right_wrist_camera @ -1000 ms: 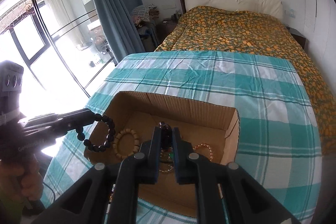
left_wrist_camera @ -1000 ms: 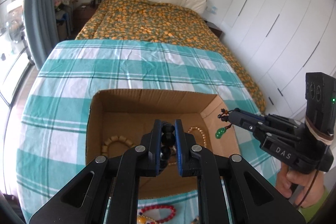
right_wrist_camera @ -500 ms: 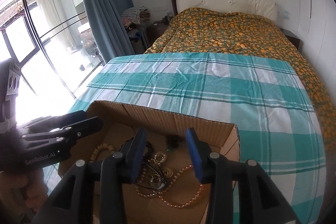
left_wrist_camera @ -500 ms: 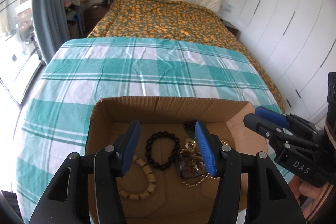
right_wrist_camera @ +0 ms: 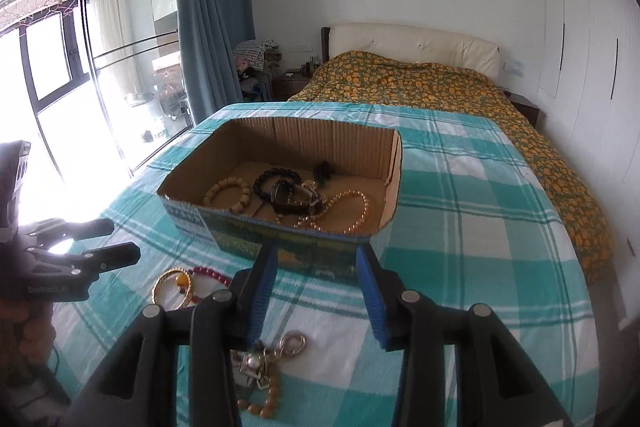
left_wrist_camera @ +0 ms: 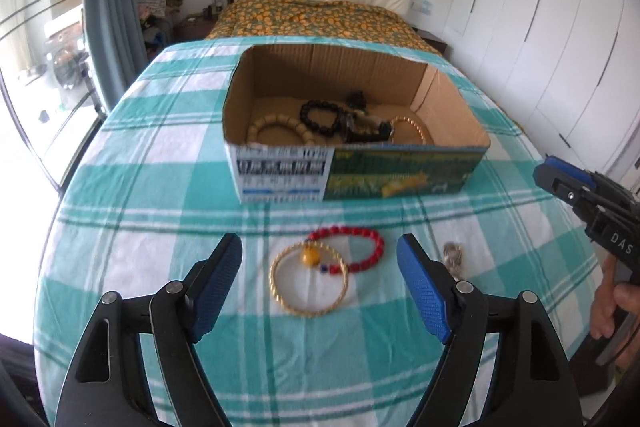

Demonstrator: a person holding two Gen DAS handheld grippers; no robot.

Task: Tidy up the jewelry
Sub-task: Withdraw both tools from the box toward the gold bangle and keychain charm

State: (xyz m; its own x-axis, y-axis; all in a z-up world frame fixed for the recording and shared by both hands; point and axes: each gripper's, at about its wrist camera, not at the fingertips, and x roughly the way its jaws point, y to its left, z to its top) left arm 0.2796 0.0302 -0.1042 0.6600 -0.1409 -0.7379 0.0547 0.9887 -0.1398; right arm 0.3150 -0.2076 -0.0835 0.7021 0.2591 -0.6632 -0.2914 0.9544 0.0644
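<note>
The left claw [left_wrist_camera: 320, 263] hangs spread wide, grasping nothing, over two loose pieces on the teal-checked counter [left_wrist_camera: 160, 163]: one gold metal bangle [left_wrist_camera: 308, 279] and one red beaded bracelet [left_wrist_camera: 356, 247] (they overlap). The open cardboard box [left_wrist_camera: 280, 175] beyond holds one black bead bracelet [left_wrist_camera: 320, 115] among others. The right claw [right_wrist_camera: 316, 287] is likewise released, above one silver trinket tangle [right_wrist_camera: 276, 351].

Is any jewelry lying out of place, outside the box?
Yes. A gold bangle overlapping a red bead bracelet, and a small metal clasp piece, lie on the checked cloth in front of the cardboard box, not inside with the other pieces.
</note>
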